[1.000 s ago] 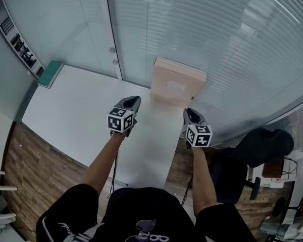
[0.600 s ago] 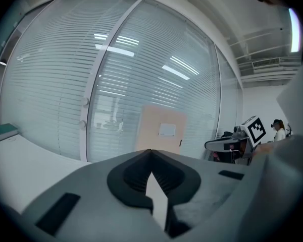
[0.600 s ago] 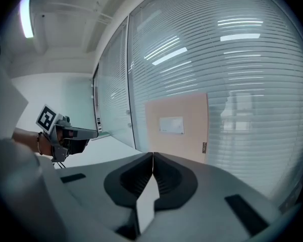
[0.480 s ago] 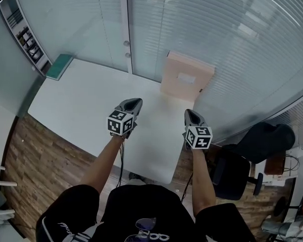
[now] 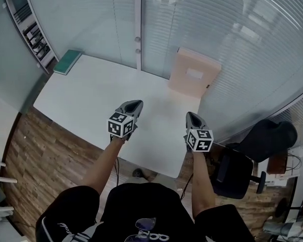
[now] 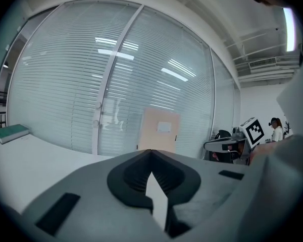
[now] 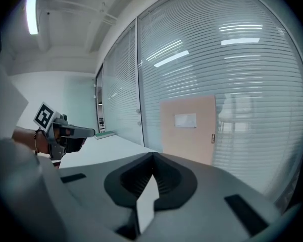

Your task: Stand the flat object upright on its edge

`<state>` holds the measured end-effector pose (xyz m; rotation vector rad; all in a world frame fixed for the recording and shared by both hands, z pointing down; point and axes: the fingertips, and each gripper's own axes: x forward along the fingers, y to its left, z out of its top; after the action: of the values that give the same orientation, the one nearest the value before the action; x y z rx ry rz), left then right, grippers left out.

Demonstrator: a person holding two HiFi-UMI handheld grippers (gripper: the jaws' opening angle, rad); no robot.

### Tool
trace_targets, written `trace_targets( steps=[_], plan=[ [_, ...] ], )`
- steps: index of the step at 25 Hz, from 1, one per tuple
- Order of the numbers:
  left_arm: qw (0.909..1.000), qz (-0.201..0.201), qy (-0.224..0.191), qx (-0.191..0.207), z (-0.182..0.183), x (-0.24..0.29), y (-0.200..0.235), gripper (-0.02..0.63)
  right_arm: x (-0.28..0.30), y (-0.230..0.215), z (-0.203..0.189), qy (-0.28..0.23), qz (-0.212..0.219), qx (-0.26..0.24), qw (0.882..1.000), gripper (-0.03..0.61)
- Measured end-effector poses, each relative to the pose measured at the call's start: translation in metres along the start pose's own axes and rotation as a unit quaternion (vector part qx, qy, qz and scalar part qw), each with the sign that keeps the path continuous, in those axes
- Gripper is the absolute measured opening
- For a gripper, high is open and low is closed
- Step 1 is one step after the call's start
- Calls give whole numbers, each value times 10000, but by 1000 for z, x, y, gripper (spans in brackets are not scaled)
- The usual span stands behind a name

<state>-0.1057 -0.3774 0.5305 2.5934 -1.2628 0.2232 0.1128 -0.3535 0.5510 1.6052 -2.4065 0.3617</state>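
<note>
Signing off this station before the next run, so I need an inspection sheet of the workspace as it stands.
Surface: white table, no spills seen.
Job's things: tan flat box upright on its edge at the far side, by the glass.
Clutter: green book on the far left corner.
Grippers: left claw and right claw both shut, empty, above the near edge.
Cables: thin dark cord hanging under the left forearm.
Surroundings: glass wall with blinds, wood floor, black chair at right.

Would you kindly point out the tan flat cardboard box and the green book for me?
tan flat cardboard box (image 5: 191,88): head view, front face below the label.
green book (image 5: 67,62): head view, middle of its cover.
</note>
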Motion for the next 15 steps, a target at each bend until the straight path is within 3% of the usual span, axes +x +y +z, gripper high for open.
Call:
trace_targets(
  steps=[15],
  plan=[
    [9996, 205, -129, -115, -15, -19, 7, 21, 7, 15, -15, 84, 180, -113, 9997, 23]
  ],
)
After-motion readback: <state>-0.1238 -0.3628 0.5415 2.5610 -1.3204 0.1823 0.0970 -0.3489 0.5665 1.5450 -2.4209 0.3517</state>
